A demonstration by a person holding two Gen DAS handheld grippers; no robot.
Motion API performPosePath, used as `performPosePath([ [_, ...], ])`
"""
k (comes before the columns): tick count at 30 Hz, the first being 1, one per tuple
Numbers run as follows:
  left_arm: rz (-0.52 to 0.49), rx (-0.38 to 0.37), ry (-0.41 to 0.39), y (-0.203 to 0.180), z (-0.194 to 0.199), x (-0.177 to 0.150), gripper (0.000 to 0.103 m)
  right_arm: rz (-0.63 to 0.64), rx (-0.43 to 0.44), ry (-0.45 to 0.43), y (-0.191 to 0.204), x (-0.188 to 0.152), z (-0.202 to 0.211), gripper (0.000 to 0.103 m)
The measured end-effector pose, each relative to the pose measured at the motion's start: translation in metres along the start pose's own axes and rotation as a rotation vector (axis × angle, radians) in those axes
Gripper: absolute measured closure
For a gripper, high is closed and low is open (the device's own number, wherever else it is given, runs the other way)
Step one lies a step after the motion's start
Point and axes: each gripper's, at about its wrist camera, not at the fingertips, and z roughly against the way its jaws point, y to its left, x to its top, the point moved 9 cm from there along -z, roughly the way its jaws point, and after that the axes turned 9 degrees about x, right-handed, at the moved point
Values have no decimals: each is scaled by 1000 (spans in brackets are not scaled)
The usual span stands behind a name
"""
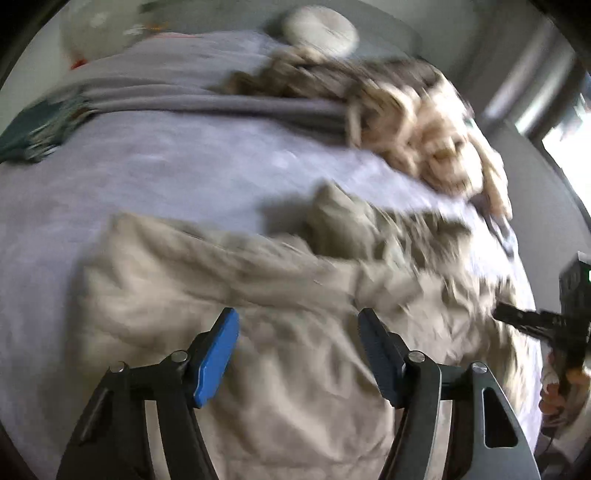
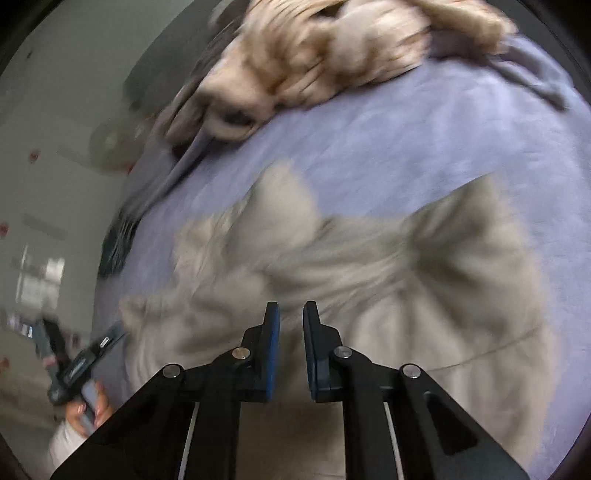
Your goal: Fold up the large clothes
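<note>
A large beige garment lies crumpled on a lavender bed sheet. My left gripper hovers over the garment with its jaws wide apart and nothing between them. The right gripper shows at the right edge of the left wrist view. In the right wrist view the same garment spreads below my right gripper, whose jaws are nearly closed with a narrow gap, nothing visibly between them. The left gripper shows at the lower left there. Both views are motion-blurred.
A fluffy cream and brown blanket is piled at the far side of the bed, also in the right wrist view. A pale pillow and a dark teal cloth lie at the bed's far edge. A grey folded cover crosses the bed.
</note>
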Motion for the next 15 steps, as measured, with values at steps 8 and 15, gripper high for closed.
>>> performPosePath([
  [8, -30, 105, -20, -15, -61, -1, 34, 63, -70, 36, -19, -6, -56, 103],
  [15, -32, 232, -63, 37, -59, 29, 34, 81, -127, -11, -31, 21, -33, 103],
])
